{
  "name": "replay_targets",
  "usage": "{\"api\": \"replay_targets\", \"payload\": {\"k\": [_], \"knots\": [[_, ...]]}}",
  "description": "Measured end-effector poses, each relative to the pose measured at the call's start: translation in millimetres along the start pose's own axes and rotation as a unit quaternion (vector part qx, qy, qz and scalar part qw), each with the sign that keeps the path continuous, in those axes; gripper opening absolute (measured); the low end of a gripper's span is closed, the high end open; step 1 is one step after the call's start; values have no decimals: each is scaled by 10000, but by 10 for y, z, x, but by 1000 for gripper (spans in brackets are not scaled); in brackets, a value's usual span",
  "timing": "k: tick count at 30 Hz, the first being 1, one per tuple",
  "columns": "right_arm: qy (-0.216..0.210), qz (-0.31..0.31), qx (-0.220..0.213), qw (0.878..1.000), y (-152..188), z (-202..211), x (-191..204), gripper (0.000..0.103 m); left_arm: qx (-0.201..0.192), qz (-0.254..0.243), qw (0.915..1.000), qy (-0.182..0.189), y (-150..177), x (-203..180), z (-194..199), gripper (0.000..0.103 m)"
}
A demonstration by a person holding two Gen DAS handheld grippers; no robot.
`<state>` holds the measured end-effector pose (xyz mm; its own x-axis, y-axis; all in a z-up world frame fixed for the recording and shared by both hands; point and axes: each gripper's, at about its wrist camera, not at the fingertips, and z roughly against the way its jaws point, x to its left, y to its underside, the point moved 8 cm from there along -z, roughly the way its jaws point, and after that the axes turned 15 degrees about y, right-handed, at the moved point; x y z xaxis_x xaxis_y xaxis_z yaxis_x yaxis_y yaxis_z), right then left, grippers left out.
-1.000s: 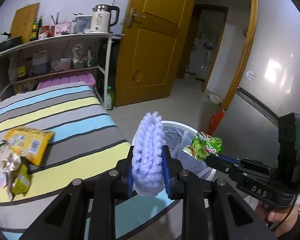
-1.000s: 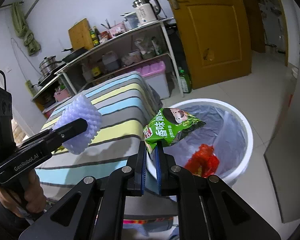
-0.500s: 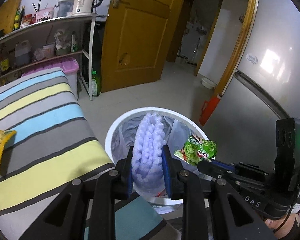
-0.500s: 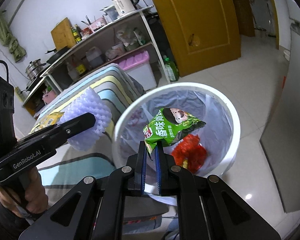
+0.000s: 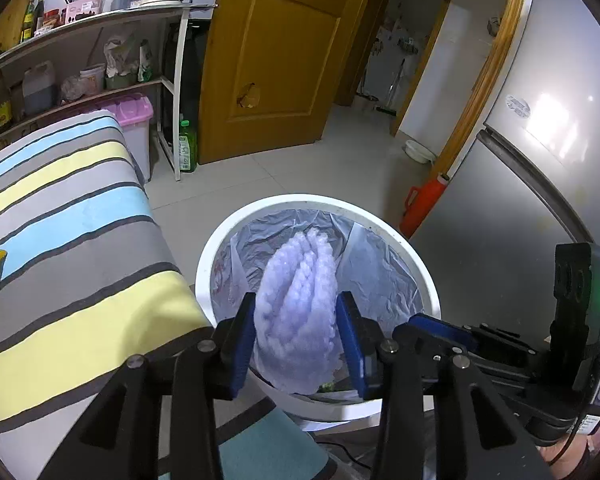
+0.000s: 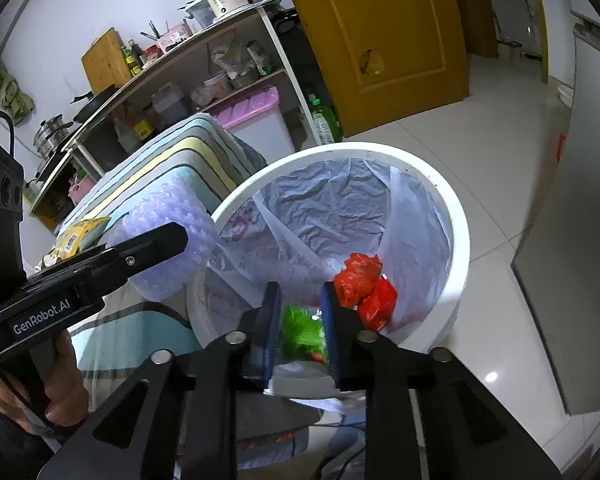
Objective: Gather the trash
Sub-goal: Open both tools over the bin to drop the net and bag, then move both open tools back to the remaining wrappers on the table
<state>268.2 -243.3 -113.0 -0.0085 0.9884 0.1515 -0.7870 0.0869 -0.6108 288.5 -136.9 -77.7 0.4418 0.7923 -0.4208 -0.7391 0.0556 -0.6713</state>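
The left gripper [image 5: 296, 336] is opening, the purple foam fruit net [image 5: 298, 320] loose between its blue pads over the white trash bin [image 5: 380, 220]. Only the right wrist view shows the right gripper [image 6: 300, 320] opening too, a green snack wrapper [image 6: 302, 330] blurred between its jaws, and red trash [image 6: 364, 280] in the liner. Beyond stands the striped bed [image 5: 68, 216].

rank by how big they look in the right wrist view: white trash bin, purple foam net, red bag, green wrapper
1. white trash bin
2. purple foam net, though it is nearer the camera
3. red bag and green wrapper look alike; the wrapper is blurred and partly hidden, so unranked
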Motion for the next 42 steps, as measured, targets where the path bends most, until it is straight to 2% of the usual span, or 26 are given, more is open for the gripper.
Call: {"api": "replay_targets", "payload": {"k": [5, 11, 18, 26, 29, 42], "knots": [[-7, 20, -90, 10000, -16, 68, 12, 27, -59, 37, 10000, 69, -14, 6, 18, 54], [4, 21, -197, 9998, -32, 180, -2, 27, -207, -4, 9997, 99, -6, -35, 123, 54], [-18, 151, -463, 9988, -76, 435, 110, 27, -566, -114, 9983, 47, -12, -98, 443, 54], [-83, 562, -903, 9943, -111, 830, 477, 28, -989, -215, 9948, -91, 34, -142, 951, 54], [-193, 742, -1023, 9918, -96, 946, 656, 34, -1106, -252, 9934, -174, 70, -144, 1139, 54], [-585, 1278, -1330, 9811, 58, 1290, 1279, 36, -1427, -163, 9880, -571, 311, 1, 1779, 54]]}}
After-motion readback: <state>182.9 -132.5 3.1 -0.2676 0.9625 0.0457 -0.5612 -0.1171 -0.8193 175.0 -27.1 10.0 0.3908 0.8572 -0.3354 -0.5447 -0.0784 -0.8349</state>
